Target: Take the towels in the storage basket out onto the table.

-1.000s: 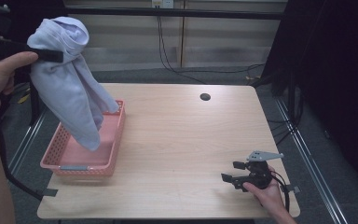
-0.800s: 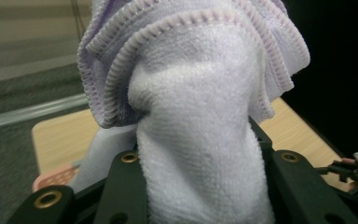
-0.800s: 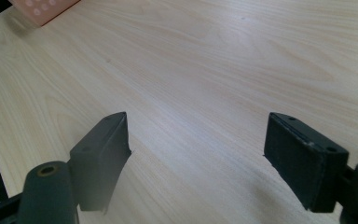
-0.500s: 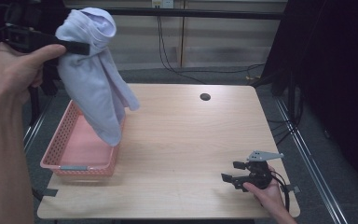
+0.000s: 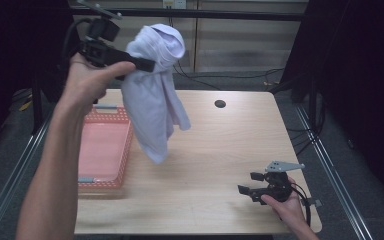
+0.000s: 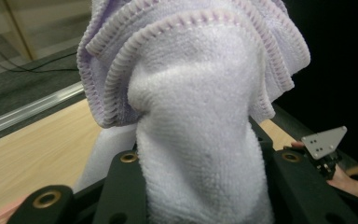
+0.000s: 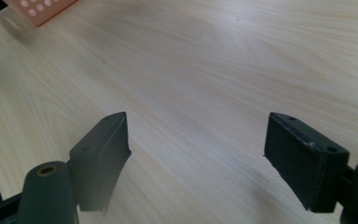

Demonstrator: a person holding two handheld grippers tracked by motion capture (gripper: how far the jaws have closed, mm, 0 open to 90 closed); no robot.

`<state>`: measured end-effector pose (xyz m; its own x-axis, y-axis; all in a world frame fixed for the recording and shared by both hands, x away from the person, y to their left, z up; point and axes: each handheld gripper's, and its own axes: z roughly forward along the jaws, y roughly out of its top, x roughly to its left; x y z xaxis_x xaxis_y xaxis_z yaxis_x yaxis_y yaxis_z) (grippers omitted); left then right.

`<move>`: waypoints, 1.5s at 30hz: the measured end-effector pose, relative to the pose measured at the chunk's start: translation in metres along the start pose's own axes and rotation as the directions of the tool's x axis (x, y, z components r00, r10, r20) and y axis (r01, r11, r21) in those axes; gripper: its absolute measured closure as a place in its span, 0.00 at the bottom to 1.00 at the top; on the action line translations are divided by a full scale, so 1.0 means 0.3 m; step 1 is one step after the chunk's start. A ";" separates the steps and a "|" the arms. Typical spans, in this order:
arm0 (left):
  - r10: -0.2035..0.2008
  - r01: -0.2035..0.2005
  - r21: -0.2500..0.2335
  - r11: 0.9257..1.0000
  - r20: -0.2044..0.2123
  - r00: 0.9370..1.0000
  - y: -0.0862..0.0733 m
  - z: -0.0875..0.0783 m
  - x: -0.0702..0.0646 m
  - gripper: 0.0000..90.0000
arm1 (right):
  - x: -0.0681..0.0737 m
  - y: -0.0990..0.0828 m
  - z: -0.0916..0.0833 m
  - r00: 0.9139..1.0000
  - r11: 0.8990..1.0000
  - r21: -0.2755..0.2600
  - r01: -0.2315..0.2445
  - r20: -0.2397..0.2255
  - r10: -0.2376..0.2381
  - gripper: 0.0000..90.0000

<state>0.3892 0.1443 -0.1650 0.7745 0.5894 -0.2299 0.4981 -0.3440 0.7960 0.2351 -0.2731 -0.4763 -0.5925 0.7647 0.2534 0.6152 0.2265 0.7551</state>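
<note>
While clamped in left gripper (image 5: 152, 65) jaws: fluffy, ribbed-edged white towel (image 5: 155, 105); right gripper (image 5: 247, 184) jaws apart.

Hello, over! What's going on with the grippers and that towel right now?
Left gripper shut on towel, held above table beside pink basket. Right gripper open, low over table. Nothing in the way.

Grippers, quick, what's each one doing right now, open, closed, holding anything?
Left gripper: closed on the pale lilac terry towel, held up above the light wooden table.
Right gripper: open, nothing between its fingers, low over the table.
</note>
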 end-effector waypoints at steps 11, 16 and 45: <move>0.045 -0.060 0.136 0.989 0.112 0.993 -0.166 0.389 -0.132 0.67 | -0.009 0.001 -0.011 1.000 1.000 -0.020 -0.008 0.013 0.008 0.25; 0.041 -0.072 0.196 0.978 0.159 0.986 -0.280 0.564 -0.162 0.66 | -0.012 0.000 -0.016 1.000 1.000 -0.019 -0.010 0.015 0.010 0.25; 0.082 -0.106 0.141 0.984 0.170 0.982 -0.573 0.563 -0.188 0.35 | 0.001 0.024 -0.031 1.000 0.998 -0.062 0.004 0.007 -0.004 0.32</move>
<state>0.3258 0.0467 -0.3835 0.8676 0.4266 -0.2557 0.4629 -0.5045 0.7288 0.2346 -0.2768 -0.4652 -0.5910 0.7682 0.2459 0.5795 0.1922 0.7920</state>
